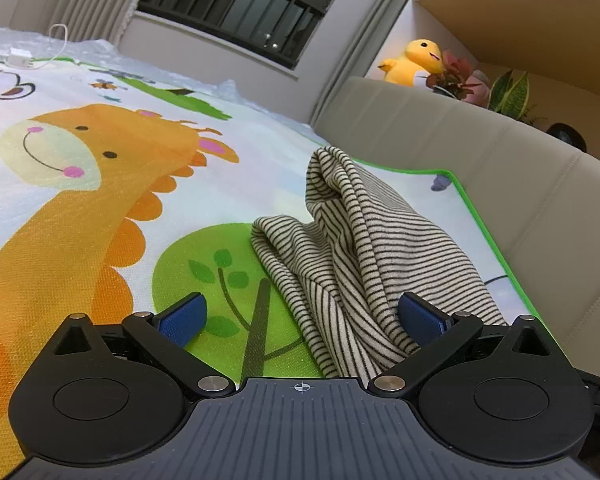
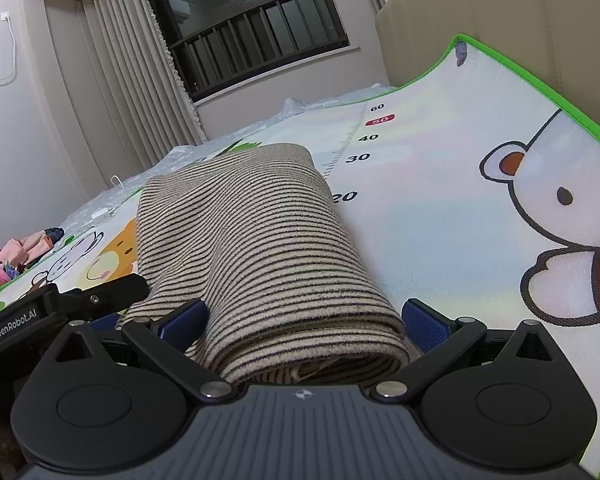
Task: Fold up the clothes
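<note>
Fingers: left gripper (image 1: 302, 322) and right gripper (image 2: 304, 322) spread wide, gripping nothing.
Striped knit garment (image 2: 252, 240): soft, light, floppy; pinch the folded edge at lower centre.

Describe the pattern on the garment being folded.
Thin dark stripes on beige striped garment; clearest in the right wrist view.

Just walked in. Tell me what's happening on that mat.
A person holding two handheld claws is folding a cream, dark-striped knit garment on a cartoon-printed play mat. The left claw and the right claw are both open, with the bunched fabric lying between their blue pads; neither has clamped it. A pile of pink clothes waits at the mat's far edge.
</note>
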A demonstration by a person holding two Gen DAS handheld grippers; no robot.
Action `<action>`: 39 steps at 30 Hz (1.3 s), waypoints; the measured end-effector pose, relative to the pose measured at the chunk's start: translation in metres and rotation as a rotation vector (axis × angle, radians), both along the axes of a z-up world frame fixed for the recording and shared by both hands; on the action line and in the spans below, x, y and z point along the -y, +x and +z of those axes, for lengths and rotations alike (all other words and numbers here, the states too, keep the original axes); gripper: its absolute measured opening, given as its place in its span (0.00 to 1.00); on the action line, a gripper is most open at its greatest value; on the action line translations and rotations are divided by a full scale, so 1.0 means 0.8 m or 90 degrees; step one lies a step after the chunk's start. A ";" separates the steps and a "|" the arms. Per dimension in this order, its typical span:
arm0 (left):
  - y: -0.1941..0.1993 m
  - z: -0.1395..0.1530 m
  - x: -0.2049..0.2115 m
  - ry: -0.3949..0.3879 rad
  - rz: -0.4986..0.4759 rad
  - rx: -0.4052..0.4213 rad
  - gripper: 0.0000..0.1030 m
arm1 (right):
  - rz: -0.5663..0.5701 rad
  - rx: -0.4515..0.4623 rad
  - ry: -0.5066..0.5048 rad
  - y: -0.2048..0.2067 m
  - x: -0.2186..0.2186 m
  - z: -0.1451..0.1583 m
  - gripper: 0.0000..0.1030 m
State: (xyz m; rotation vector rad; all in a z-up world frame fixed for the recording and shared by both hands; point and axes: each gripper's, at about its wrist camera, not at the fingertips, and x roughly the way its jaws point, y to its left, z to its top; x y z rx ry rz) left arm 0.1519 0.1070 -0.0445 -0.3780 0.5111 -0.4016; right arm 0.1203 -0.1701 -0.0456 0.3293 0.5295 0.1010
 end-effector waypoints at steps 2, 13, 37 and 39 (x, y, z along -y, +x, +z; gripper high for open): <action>0.001 -0.001 0.000 -0.002 0.000 -0.003 1.00 | 0.000 0.002 0.003 0.000 0.001 -0.001 1.00; 0.000 0.001 -0.003 -0.012 0.000 -0.001 1.00 | 0.004 0.001 0.014 -0.002 0.002 -0.002 1.00; -0.006 0.003 0.002 0.017 0.013 0.001 1.00 | 0.060 0.070 0.191 -0.017 0.039 -0.028 1.00; -0.007 0.005 0.004 0.028 0.017 -0.002 1.00 | 0.053 0.053 0.168 -0.013 0.035 -0.025 1.00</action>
